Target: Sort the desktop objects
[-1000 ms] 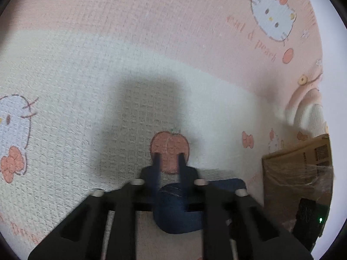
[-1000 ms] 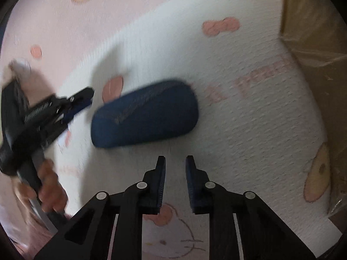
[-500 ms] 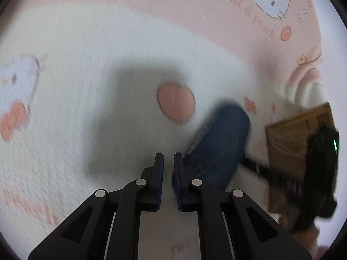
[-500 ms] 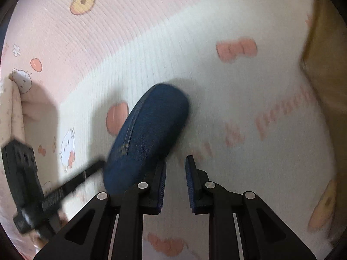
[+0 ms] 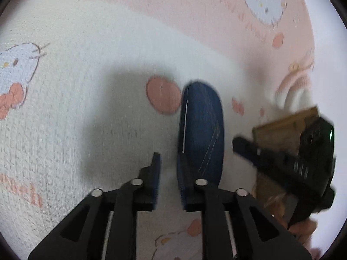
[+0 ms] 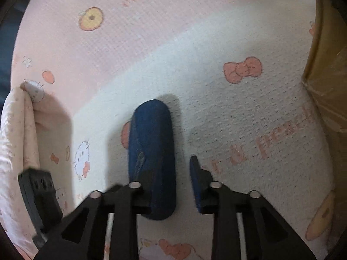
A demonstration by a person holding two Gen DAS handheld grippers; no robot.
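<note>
Left gripper (image 5: pixel 168 174): fingers stood apart with a narrow gap and nothing between them. The dark blue case (image 5: pixel 200 130) lay just to the right of the right finger, its near end against or just beside that finger's outer face; blur prevented telling contact. The case ran lengthwise away from the gripper, with a pale seam line along its left edge. Beyond the fingertips, slightly left, a peach print sat on the cartoon-cat cloth (image 5: pixel 76 99). Further right, the other black gripper body was seen in front of a brown cardboard box (image 5: pixel 279 127).

Right gripper (image 6: pixel 171 171): fingers stood wide apart. The case (image 6: pixel 151 151) lay on the cloth (image 6: pixel 216 108) in the gap, close to the left finger, which overlapped its near left side; the right finger was clear of it. Not clamped. To the far right, the plastic-wrapped box (image 6: pixel 327 69) rose at the frame edge. To the far left, a folded pale pink fabric (image 6: pixel 17 130) was seen, with the left gripper's black body below it.
</note>
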